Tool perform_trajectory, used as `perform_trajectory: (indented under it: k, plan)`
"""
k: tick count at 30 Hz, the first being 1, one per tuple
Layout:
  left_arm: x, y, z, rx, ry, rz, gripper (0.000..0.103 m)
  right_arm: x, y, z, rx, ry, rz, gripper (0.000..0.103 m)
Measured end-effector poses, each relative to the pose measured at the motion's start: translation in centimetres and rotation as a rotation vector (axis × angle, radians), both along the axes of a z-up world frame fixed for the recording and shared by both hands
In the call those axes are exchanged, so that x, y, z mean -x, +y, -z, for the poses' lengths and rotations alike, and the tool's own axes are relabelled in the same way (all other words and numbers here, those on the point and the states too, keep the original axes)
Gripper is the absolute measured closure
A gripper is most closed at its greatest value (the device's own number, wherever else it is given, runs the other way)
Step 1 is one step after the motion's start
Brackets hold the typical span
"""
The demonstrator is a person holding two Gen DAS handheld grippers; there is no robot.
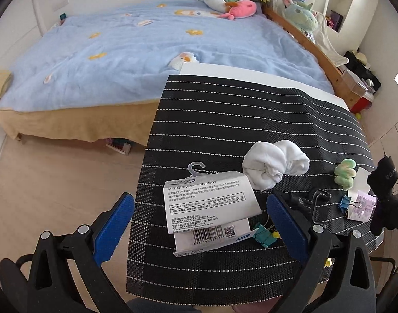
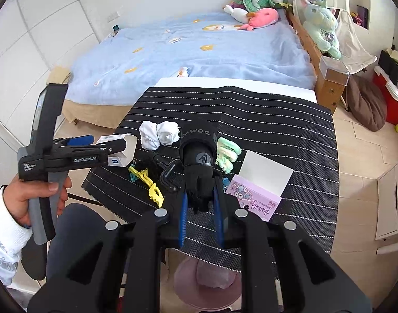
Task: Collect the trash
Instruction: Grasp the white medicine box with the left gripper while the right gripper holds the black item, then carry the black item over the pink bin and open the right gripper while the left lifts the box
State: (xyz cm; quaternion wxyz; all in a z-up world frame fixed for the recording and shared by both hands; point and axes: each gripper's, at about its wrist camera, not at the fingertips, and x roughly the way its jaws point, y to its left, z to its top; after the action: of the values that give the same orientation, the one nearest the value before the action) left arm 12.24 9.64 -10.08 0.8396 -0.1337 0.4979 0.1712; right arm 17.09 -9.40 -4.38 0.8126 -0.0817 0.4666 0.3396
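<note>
A white printed sock-packaging card with a plastic hook lies on the black striped mat. My left gripper is open, its blue pads on either side of the card, just above it. It also shows in the right wrist view over the card. My right gripper is shut on a black sock and holds it above the mat. The sock also shows at the right edge of the left view.
On the mat lie rolled white socks, a green fluffy sock, a purple notepad pack, clothes pegs, a blue binder clip and a black hook. A bed stands behind.
</note>
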Motion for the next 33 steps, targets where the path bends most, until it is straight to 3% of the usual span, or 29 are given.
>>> perform_trajectory:
  k: [1, 5, 13, 21, 33]
  plan:
    - [0.0, 0.0, 0.1, -0.004, 0.001, -0.003, 0.007, 0.0, -0.1, 0.0, 0.000, -0.001, 0.002, 0.086]
    - [-0.1, 0.0, 0.2, -0.006, 0.014, -0.001, 0.039, -0.2, -0.3, 0.0, -0.001, 0.001, 0.009, 0.086]
    - [0.5, 0.0, -0.9, -0.027, -0.032, 0.037, 0.038, -0.2, -0.4, 0.0, -0.004, 0.000, 0.009, 0.086]
    - [2.9, -1.1, -4.2, -0.068, -0.130, 0.146, 0.038, 0.9, -1.5, -0.8, -0.015, -0.022, 0.021, 0.086]
    - [7.0, -5.5, -7.6, -0.058, -0.247, 0.331, 0.038, 5.3, -4.9, -3.1, -0.026, -0.088, 0.044, 0.086]
